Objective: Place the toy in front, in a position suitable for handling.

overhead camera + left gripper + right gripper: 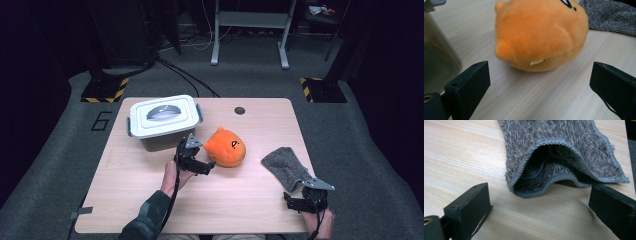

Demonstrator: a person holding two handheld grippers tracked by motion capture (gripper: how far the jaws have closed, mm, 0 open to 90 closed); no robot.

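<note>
Orange plush toy [540,35] mid table, beside lidded box [164,116]; soft & light, squashes easily, so grab across its fat middle. Left gripper [539,82] wide open facing it; right gripper [540,202] wide open at grey cloth [559,157]

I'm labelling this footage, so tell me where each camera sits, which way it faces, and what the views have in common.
High view: fixed above the person's side, looking forward and down on the table; both forearms and the left gripper and right gripper enter from below.
Left gripper view: rides the left gripper, facing the orange plush between open black jaws.
Right gripper view: rides the right gripper, facing the grey mitt opening between open jaws.
Shared: the left gripper view and the high view both show the plush, the mitt and the lidded box.
</note>
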